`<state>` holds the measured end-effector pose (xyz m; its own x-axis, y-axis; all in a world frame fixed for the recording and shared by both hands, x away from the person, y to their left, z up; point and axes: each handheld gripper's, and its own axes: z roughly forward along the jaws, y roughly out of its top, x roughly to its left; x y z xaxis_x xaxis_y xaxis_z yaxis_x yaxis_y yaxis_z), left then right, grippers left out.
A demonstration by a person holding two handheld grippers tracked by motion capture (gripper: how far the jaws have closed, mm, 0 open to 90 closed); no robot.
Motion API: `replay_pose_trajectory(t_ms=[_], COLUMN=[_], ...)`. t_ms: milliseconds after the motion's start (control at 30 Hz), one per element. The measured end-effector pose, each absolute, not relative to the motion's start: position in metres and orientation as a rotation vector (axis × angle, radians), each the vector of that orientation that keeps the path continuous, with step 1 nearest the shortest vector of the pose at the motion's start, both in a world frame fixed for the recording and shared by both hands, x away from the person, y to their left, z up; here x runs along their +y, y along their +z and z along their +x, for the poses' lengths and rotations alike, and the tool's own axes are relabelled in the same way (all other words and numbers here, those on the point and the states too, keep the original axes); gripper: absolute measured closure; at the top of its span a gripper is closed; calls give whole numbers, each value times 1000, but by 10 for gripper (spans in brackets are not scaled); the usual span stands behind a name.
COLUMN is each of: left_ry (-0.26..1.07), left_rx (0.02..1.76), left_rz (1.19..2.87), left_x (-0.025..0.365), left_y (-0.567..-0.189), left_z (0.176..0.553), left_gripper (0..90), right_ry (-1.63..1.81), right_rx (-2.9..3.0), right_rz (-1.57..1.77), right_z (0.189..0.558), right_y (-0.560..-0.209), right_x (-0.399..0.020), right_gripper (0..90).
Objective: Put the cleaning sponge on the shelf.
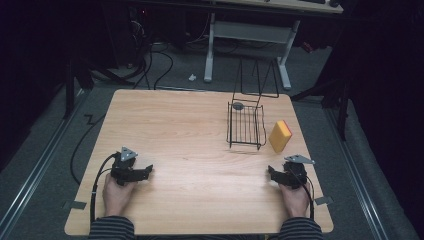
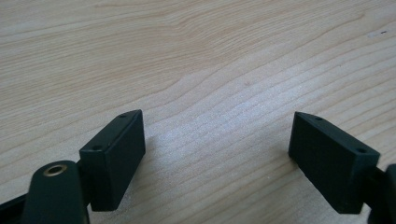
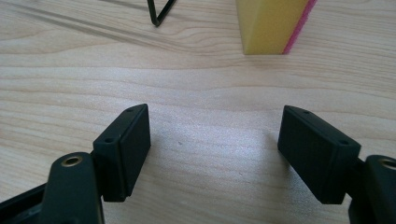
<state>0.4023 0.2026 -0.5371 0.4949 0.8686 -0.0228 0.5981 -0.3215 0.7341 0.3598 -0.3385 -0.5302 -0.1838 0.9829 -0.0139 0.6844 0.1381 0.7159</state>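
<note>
Yellow block-shaped sponge with a pink scouring face (image 1: 280,136) stands on edge on the pale wood-grain table (image 1: 185,145), just ahead of the right black two-jaw gripper (image 1: 272,173) and beside the black wire rack (image 1: 246,125). Right jaws spread wide, nothing between them. Left black gripper (image 1: 148,171) rests well apart, jaws spread too over bare wood.

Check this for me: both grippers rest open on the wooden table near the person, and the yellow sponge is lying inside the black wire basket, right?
Not quite. The yellow sponge stands on the table outside the black wire basket, just to its right, as the high view shows. The rest holds: the left gripper and the right gripper rest open on the near part of the table.
</note>
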Motion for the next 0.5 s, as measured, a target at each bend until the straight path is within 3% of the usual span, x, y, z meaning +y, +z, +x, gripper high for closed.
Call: replay_pose_trajectory(t_ms=[500], left_ry=[498], left_rx=[1201], left_rz=[2047], left_x=[203], left_y=[-537], left_z=[402], left_gripper=[192], right_ry=[887], right_rx=[1870], right_rz=[1597], right_z=[351], right_y=[-521], right_x=[-342], right_gripper=[284])
